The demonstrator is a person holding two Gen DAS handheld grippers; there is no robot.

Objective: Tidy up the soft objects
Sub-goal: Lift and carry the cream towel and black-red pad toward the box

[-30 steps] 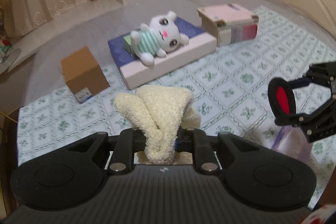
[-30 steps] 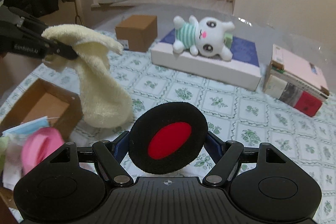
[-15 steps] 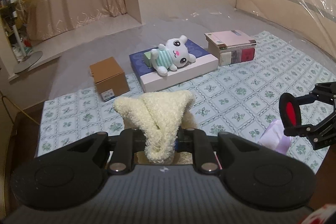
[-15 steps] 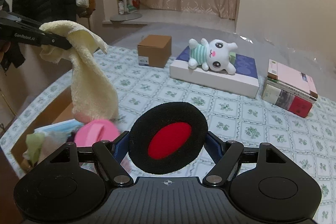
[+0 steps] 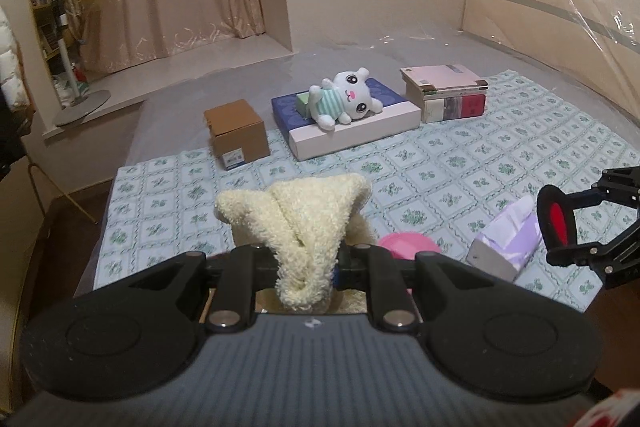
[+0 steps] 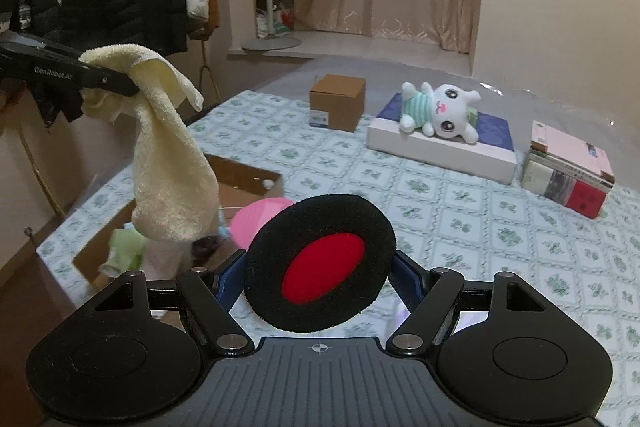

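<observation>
- At the near-left corner of the bed [image 6: 460, 195], which is spread with a floral patterned cloth, an open cardboard box [image 6: 240, 175] sits with soft items in it: a pale green cloth [image 6: 124, 251] and a pink round piece [image 6: 260, 217].
- The left gripper [image 5: 306, 263] is clamped on a cream towel [image 5: 300, 223]; in the right wrist view that towel [image 6: 168, 167] hangs down from the jaws over the open box, its lower end at the level of the box's contents.
- Farther back on the left side of the bed stands a closed brown carton [image 5: 236, 133], label facing forward.
- Towards the middle of the far side lies a flat white box with a blue top [image 5: 348, 123]; a white plush toy in a striped green shirt [image 5: 346, 103] lies across it.
- Beside that box, to its right, is a stack of books [image 5: 444, 93] with a pink cover on top.
- Near the right edge a lilac tissue pack [image 5: 506, 239] lies on the cloth.
- The right gripper [image 6: 320, 263] is closed on a round black pad with a red centre [image 6: 320, 261], held up off the bed; its jaws stand wide around the disc.
</observation>
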